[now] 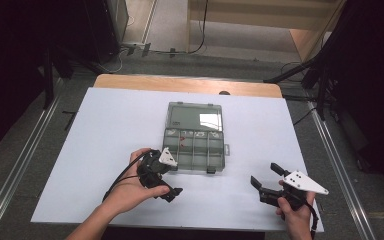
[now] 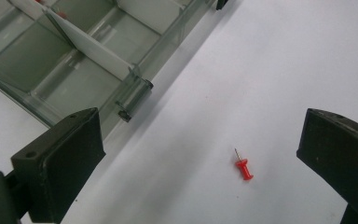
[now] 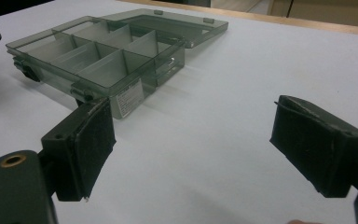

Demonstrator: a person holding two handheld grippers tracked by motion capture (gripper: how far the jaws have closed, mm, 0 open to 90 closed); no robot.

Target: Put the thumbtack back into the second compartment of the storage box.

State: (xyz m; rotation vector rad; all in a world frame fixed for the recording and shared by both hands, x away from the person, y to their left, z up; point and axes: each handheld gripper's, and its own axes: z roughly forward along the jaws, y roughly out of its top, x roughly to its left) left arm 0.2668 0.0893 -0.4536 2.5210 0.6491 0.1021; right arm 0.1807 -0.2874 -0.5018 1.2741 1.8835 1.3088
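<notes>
A clear grey compartment box (image 1: pixel 195 150) lies open mid-table, its lid (image 1: pixel 196 116) folded back. One compartment holds small red things (image 1: pixel 181 141). A red push pin (image 2: pixel 244 169) lies on its side on the white sheet, just off the box's (image 2: pixel 74 60) front edge by a latch (image 2: pixel 133 100). My left gripper (image 2: pixel 200 126) hangs over it, open wide, with the pin between the jaws and nearer the right one, untouched. In the high view the left gripper (image 1: pixel 165 175) sits at the box's front left corner. My right gripper (image 1: pixel 264 173) rests open and empty at the front right, pointing at the box (image 3: pixel 98 56).
A white sheet (image 1: pixel 105 130) covers the table, with bare wood (image 1: pixel 180 82) along the far edge. Black stands and cables crowd the floor on both sides. A hand and forearm (image 1: pixel 120 200) come in from the bottom left, another hand (image 1: pixel 295 220) from the bottom right.
</notes>
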